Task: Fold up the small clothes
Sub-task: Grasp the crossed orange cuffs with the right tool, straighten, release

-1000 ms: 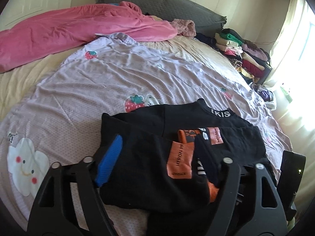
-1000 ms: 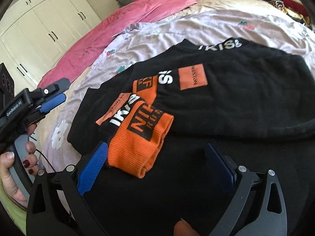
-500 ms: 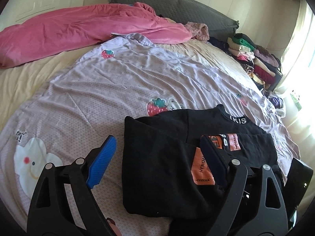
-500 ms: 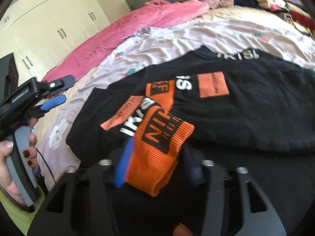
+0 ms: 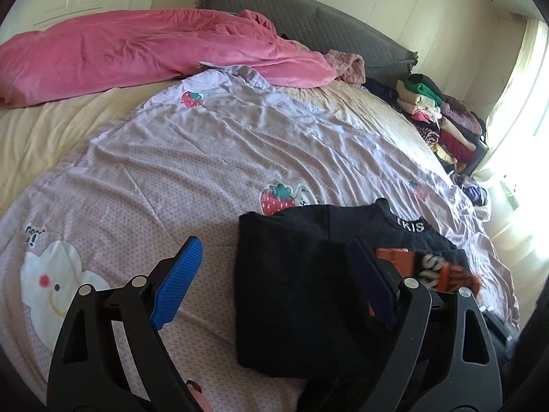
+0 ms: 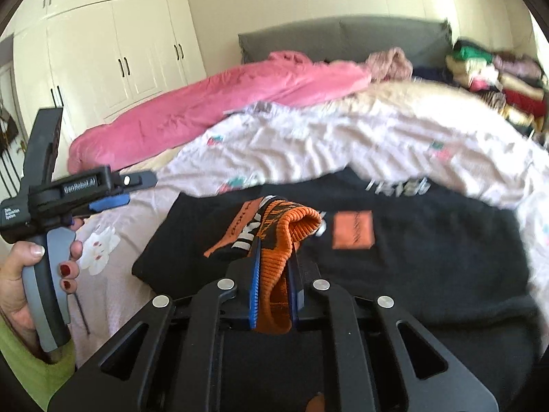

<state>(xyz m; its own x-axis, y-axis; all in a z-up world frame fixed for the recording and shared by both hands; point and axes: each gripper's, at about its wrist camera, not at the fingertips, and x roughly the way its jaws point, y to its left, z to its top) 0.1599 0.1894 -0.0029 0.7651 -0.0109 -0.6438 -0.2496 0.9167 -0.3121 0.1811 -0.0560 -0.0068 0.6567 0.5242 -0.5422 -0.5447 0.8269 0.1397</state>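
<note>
The left gripper (image 5: 271, 285) stands wide and empty above the black sweatshirt (image 5: 295, 295), folded on the lilac strawberry quilt (image 5: 206, 158). The right gripper (image 6: 272, 288) has just been closing and now pinches the orange ribbed cuff (image 6: 274, 250), lifted since the earlier frame. The sleeve fold seems under way; next, the cuff likely needs carrying across the body.
</note>
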